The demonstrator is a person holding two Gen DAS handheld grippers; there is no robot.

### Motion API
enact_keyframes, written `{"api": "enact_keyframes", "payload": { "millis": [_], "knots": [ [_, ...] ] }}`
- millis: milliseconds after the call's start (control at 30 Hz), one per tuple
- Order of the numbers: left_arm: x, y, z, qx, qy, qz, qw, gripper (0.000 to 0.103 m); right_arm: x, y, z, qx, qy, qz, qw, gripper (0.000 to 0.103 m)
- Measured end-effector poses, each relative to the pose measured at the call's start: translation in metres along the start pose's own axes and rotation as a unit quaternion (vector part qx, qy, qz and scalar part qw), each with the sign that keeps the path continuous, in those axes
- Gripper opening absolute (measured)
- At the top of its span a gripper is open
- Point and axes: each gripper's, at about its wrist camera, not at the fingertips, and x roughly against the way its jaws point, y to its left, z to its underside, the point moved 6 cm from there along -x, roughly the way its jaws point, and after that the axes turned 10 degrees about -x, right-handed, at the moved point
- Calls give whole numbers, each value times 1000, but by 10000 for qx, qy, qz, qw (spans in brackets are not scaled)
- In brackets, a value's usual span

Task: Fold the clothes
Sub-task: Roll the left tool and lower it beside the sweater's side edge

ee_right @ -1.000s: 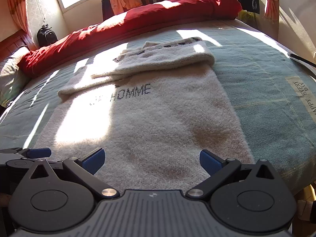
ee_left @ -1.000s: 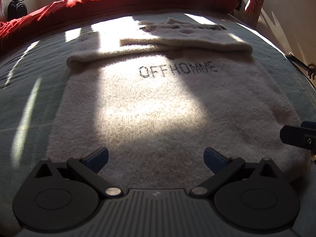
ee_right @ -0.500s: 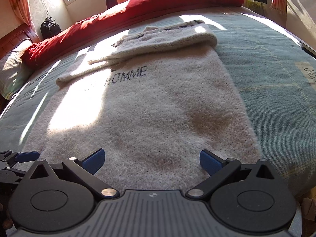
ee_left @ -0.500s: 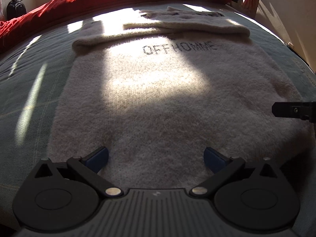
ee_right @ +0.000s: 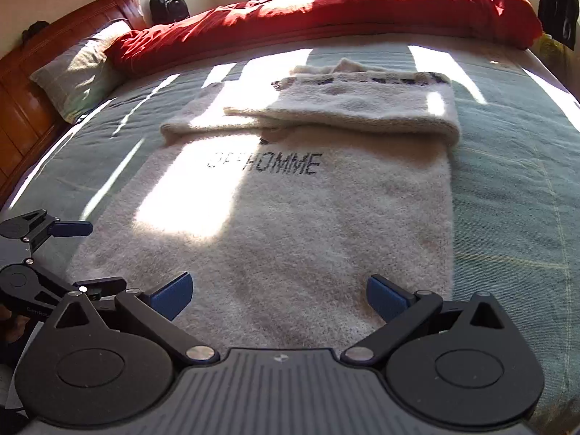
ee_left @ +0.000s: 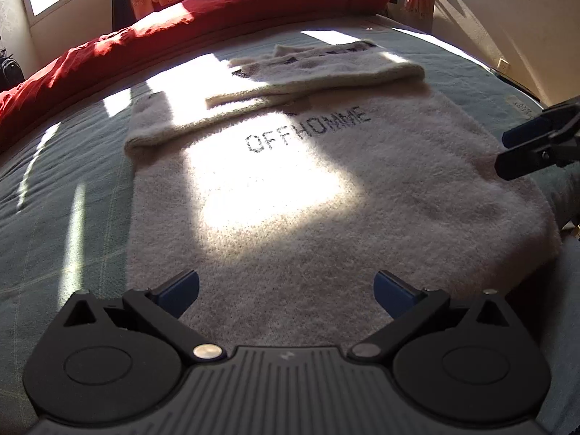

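Note:
A fuzzy cream sweater (ee_left: pixel 308 195) with black "OFFHOMME" lettering lies flat on the bed, its sleeves folded across the top; it also shows in the right wrist view (ee_right: pixel 290 224). My left gripper (ee_left: pixel 286 290) is open and empty, its blue fingertips just above the sweater's near hem on the left side. My right gripper (ee_right: pixel 279 293) is open and empty over the near hem on the right side. The right gripper also shows at the right edge of the left wrist view (ee_left: pixel 533 145). The left gripper also shows at the left edge of the right wrist view (ee_right: pixel 47 246).
The sweater lies on a grey-green bedspread (ee_left: pixel 65 188). A red duvet (ee_right: pixel 326 11) is bunched along the far side of the bed. A pillow (ee_right: pixel 76 76) and wooden headboard (ee_right: pixel 25 108) are at the far left. Clothes hang by the window behind.
Both grippers have tilted up and turned, so more of the room shows. Both remain open over the near hem. The sweater has not moved.

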Motion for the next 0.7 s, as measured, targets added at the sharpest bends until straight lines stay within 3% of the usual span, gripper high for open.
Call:
{"api": "enact_keyframes", "payload": {
  "millis": [100,233,333,500,600,700],
  "knots": [
    [-8,-10,9,64,173,255,9995,102,-23,16,13,-40,634,-659,9958,103],
    [-18,-16,29,97,403,327,9986,102,-45,7,33,-211,974,-503,9938,103],
    [-21,-14,45,17,455,278,9986,102,-41,-9,39,-419,901,-636,9930,103],
    [-14,-23,50,-601,468,153,9970,102,-31,-22,44,-245,938,-466,9942,103],
    [-4,-33,45,-1010,227,176,9945,102,-23,-22,42,-57,889,-214,9958,103],
    [5,-54,41,-1894,-153,91,9817,102,-8,-19,32,309,561,120,9979,103]
  ]
}}
